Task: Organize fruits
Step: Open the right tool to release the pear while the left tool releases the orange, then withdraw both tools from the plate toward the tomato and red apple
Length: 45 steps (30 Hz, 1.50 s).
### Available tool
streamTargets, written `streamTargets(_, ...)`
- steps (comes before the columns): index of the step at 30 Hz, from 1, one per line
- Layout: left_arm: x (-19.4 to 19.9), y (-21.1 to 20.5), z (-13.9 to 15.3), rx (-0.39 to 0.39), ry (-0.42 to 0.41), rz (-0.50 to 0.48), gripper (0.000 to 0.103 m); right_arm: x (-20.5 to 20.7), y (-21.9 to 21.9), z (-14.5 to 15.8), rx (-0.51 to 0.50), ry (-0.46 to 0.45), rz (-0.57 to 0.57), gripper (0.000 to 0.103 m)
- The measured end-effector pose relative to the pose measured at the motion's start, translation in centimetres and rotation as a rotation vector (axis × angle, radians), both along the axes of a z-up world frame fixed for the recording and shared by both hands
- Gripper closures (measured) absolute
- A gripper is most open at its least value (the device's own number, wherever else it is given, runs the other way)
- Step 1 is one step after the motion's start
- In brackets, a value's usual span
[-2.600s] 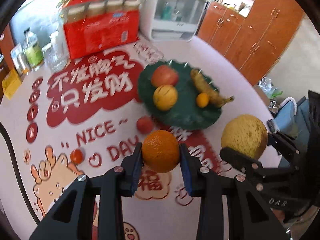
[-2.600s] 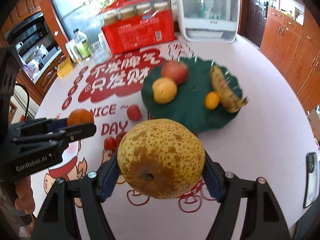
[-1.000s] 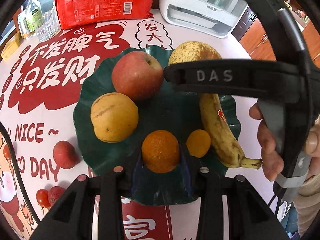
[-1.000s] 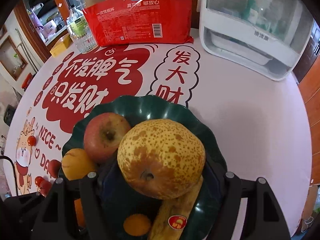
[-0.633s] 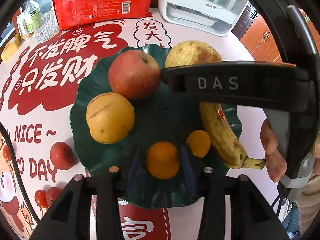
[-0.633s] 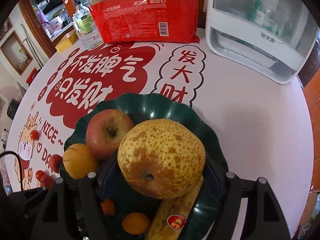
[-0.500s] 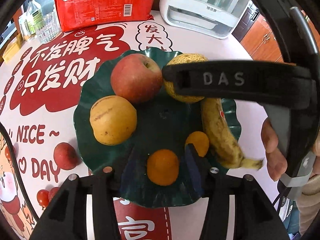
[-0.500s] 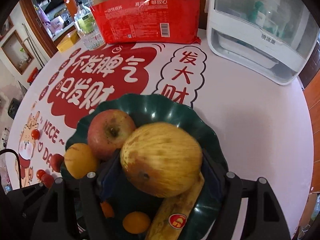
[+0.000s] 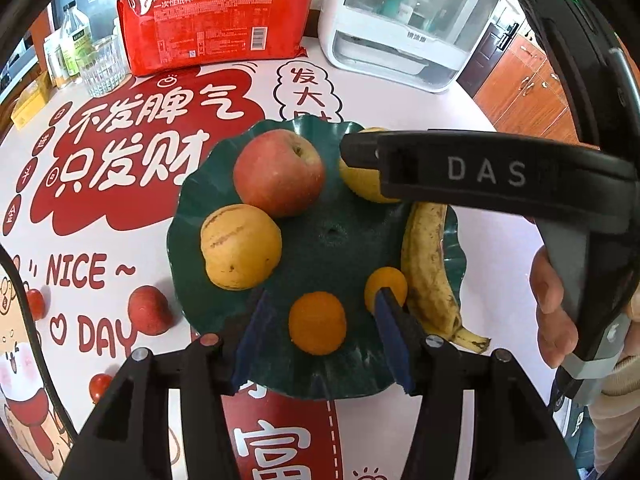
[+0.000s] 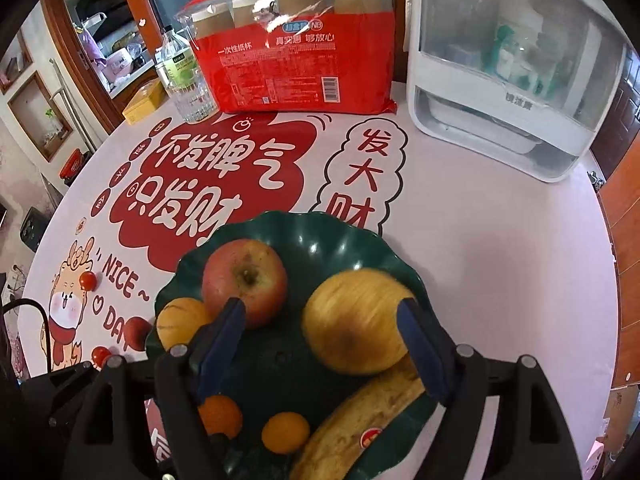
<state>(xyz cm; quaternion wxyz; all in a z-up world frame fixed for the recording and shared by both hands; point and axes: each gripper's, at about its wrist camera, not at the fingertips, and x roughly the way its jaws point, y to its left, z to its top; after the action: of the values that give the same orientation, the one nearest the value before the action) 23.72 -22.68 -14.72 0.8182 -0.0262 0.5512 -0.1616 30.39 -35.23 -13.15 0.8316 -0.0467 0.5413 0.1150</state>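
A dark green wavy plate (image 9: 336,236) (image 10: 320,240) holds a red apple (image 9: 278,172) (image 10: 244,282), a yellow fruit (image 9: 240,246) (image 10: 182,320), a banana (image 9: 430,268) (image 10: 360,420), a small orange (image 9: 386,286) (image 10: 286,432), a larger orange (image 9: 317,322) (image 10: 220,416) and a big yellow pear (image 10: 354,322) (image 9: 362,182). My left gripper (image 9: 320,320) is open around the larger orange, which rests on the plate. My right gripper (image 10: 320,328) is open, the pear loose between its fingers on the plate.
On the printed tablecloth left of the plate lie a small red fruit (image 9: 150,310) and cherry tomatoes (image 9: 34,304) (image 10: 88,280). A red paper-cup pack (image 10: 296,48), a glass (image 9: 102,66), bottles (image 10: 178,60) and a white appliance (image 10: 516,68) stand at the back.
Both grippers came over the plate and opened. The orange and the pear left their fingers and now rest on the plate.
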Motion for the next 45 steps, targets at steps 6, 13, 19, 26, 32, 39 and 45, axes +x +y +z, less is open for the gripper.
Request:
streamTargets(6, -1.1, 0.9, 1.0, 0.033, -0.011, -0.005, 0.045, -1.7, 0.1, 1.3, -0.012, -0.024, -0.019, 0.025)
streamTargets(13, -2.6, 3.6, 2.5, 0.063, -0.030, 0.017, 0.040, -4.4, 0.2, 1.7, -0.032, -0.023, -0.065, 0.025)
streamTargets(19, -4.0, 6.5, 3.9, 0.070, -0.056, 0.015, 0.039, -7.0, 1.0, 2.3, -0.041, -0.022, -0.102, 0.025)
streamTargets(26, -6.0, 11.4, 5.3, 0.095, -0.081, 0.004, 0.035, -10.7, 3.2, 3.2, -0.074, -0.036, -0.170, 0.025)
streamTargets(32, -6.8, 16.5, 6.9, 0.120, -0.114, 0.012, 0.035, -13.8, 6.0, 4.2, -0.076, -0.056, -0.232, 0.025)
streamTargets(39, -6.4, 22.4, 10.1, 0.135, -0.175, 0.020, 0.030, -15.8, 9.6, 6.8, -0.042, -0.100, -0.268, 0.025)
streamTargets(45, -4.6, 25.8, 12.6, 0.123, -0.227, 0.025, 0.029, -15.9, 13.4, 8.9, -0.071, -0.151, -0.255, 0.034)
